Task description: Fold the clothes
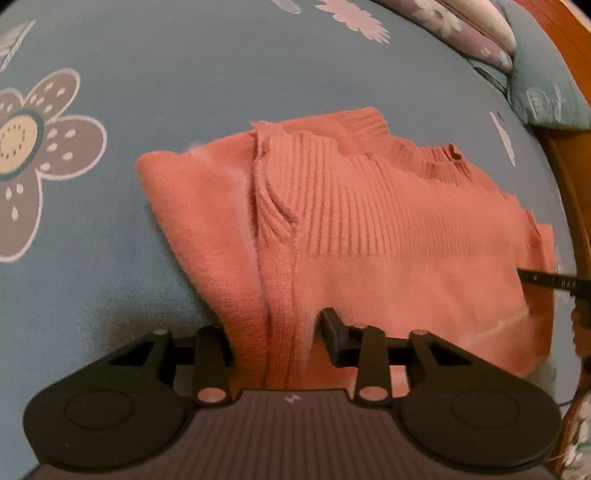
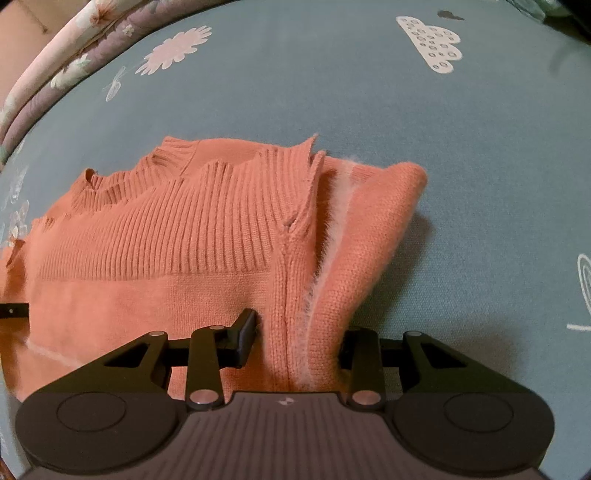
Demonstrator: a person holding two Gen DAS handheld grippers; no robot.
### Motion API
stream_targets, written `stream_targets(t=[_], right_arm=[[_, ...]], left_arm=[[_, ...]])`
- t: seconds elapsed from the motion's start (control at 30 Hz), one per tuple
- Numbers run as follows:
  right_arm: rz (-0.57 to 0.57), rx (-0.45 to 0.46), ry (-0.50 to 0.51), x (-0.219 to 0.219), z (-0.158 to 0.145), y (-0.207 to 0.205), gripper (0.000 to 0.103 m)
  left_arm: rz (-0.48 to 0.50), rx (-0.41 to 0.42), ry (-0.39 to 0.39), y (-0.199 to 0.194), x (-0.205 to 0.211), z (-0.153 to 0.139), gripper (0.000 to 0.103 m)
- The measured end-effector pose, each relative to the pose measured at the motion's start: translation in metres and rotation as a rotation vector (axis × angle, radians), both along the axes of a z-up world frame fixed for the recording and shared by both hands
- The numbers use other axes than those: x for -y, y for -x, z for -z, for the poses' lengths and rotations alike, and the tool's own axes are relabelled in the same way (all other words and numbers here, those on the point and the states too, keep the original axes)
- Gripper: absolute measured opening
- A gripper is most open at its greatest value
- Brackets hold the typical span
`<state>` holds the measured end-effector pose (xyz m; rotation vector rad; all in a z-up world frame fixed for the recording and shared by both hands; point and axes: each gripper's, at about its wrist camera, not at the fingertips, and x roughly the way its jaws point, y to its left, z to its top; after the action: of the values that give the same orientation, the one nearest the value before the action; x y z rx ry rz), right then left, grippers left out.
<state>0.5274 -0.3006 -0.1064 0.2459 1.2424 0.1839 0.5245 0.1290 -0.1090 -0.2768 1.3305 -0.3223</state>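
Observation:
An orange knitted sweater (image 1: 369, 229) lies on a blue flowered bedsheet (image 1: 184, 74), its sleeves folded in over the body and its ribbed collar at the far side. My left gripper (image 1: 275, 339) has its fingers on either side of a fold at the sweater's near left edge; the left finger is hidden behind the fabric. The sweater also shows in the right wrist view (image 2: 166, 240). My right gripper (image 2: 299, 336) straddles the fold at the sweater's near right edge, with fabric between its fingers. The jaws of both stand apart with cloth bunched between them.
The bedsheet (image 2: 461, 147) spreads all around the sweater. A flowered quilt (image 1: 472, 33) lies at the far edge, also in the right wrist view (image 2: 55, 62). A wooden bed frame (image 1: 569, 206) runs along the right. The other gripper's finger (image 1: 546, 278) pokes in at right.

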Motion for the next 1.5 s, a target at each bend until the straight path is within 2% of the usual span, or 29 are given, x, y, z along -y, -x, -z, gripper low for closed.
stream_targets(t=[0.03, 0.27, 0.37, 0.53, 0.63, 0.7, 0.8, 0.9, 1.03, 1.07, 1.13, 1.37, 1.5], right_arm=[[-0.001, -0.001, -0.004, 0.000, 0.001, -0.001, 0.041], [0.015, 0.001, -0.004, 0.009, -0.002, 0.008, 0.041], [0.039, 0.016, -0.011, 0.010, -0.002, 0.012, 0.042], [0.113, 0.045, -0.016, 0.009, -0.002, 0.019, 0.042], [0.193, 0.072, -0.053, 0.013, 0.000, 0.027, 0.043], [0.192, 0.092, -0.054, 0.014, 0.000, 0.031, 0.043], [0.173, 0.078, -0.049, 0.014, -0.001, 0.029, 0.043], [0.151, 0.048, -0.030, 0.011, -0.003, 0.023, 0.042], [0.128, 0.052, 0.012, 0.005, -0.014, 0.026, 0.034], [0.122, 0.053, 0.023, 0.003, -0.016, 0.026, 0.029], [0.110, 0.055, 0.045, 0.000, -0.022, 0.028, 0.025], [0.127, 0.050, 0.055, -0.003, -0.037, 0.034, 0.023], [0.105, 0.071, 0.084, -0.015, -0.052, 0.039, 0.022]], left_arm=[[0.001, -0.007, 0.009, -0.001, 0.000, 0.000, 0.045], [0.002, -0.016, 0.009, -0.003, 0.000, 0.001, 0.046], [-0.002, 0.010, 0.008, -0.001, 0.001, 0.001, 0.046], [0.013, 0.050, -0.007, 0.005, 0.003, -0.001, 0.046], [0.006, 0.041, 0.019, 0.003, -0.002, 0.000, 0.046], [-0.005, 0.028, 0.044, 0.000, -0.006, 0.001, 0.047], [0.008, 0.022, 0.041, -0.002, -0.004, 0.002, 0.047], [0.007, 0.013, 0.037, -0.003, -0.003, 0.001, 0.044], [-0.047, 0.008, 0.028, 0.000, -0.006, -0.002, 0.029], [-0.060, 0.013, 0.030, 0.002, -0.007, -0.005, 0.026], [-0.047, 0.039, 0.020, 0.006, -0.007, -0.011, 0.020], [0.021, 0.077, -0.099, 0.006, 0.015, -0.029, 0.018], [0.027, 0.092, -0.124, 0.010, 0.022, -0.040, 0.018]])
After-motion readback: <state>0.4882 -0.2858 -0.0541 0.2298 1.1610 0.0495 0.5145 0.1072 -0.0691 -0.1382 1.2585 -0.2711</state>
